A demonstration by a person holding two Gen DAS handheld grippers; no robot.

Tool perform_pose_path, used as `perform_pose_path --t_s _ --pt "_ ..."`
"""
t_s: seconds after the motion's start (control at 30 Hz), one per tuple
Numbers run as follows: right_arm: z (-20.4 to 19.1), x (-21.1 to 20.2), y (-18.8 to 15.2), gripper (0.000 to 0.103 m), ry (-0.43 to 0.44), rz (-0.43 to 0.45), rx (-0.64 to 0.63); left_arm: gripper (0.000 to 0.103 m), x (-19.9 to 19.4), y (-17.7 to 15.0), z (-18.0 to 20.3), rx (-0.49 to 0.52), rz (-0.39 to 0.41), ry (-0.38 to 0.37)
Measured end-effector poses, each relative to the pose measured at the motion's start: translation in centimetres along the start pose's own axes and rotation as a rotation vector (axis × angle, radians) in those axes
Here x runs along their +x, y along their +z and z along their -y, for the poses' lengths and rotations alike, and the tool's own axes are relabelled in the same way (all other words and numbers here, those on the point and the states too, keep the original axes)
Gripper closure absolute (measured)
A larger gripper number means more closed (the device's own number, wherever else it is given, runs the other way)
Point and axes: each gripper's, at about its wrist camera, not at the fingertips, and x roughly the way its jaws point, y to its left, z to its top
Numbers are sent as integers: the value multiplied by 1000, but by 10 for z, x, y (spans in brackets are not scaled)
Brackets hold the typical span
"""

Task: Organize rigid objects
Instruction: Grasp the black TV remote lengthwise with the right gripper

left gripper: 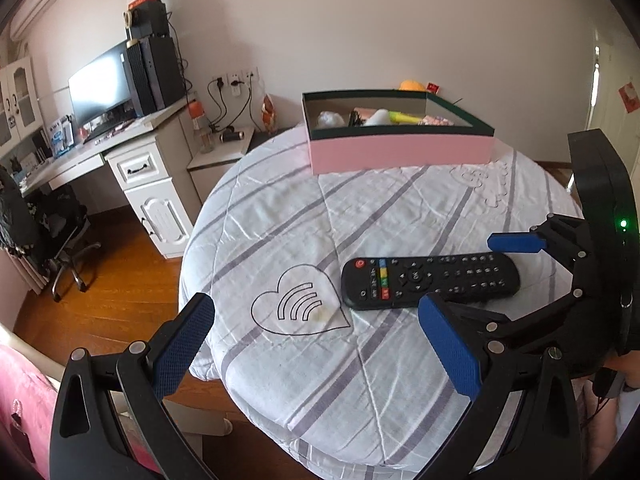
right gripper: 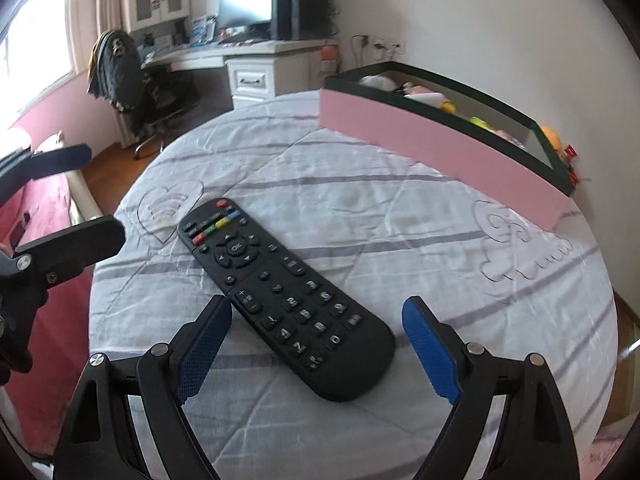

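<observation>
A black remote control [left gripper: 430,282] [right gripper: 288,300] lies flat on the white, grey-striped quilt [left gripper: 320,208] [right gripper: 360,208]. My right gripper [right gripper: 318,344] [left gripper: 468,272] is open and straddles the remote's number-key end, with its blue pads [right gripper: 204,344] clear of both sides. My left gripper [left gripper: 316,344] [right gripper: 106,194] is open and empty, hovering over the quilt's heart print [left gripper: 300,308], to the left of the remote's power-button end. At the far side of the bed stands an open pink box [left gripper: 400,152] [right gripper: 440,148] with a dark green rim, holding several small items.
A white desk [left gripper: 132,152] with a monitor [left gripper: 100,84] and a dark office chair [left gripper: 52,232] stand to the left, across a wooden floor [left gripper: 120,292]. Pink bedding [right gripper: 36,216] lies beside the bed's left edge. A person's hand [left gripper: 624,376] holds the right gripper.
</observation>
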Motion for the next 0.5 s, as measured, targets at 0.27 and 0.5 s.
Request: perform_pose_path --t_s 0.27,0.5 --pt "10 -7 -6 38 31 23 59 0 11 -1 -1 -10 -35 10" --pt "32 -24 -24 50 -11 13 177 0 19 1 4 -8 -53 0"
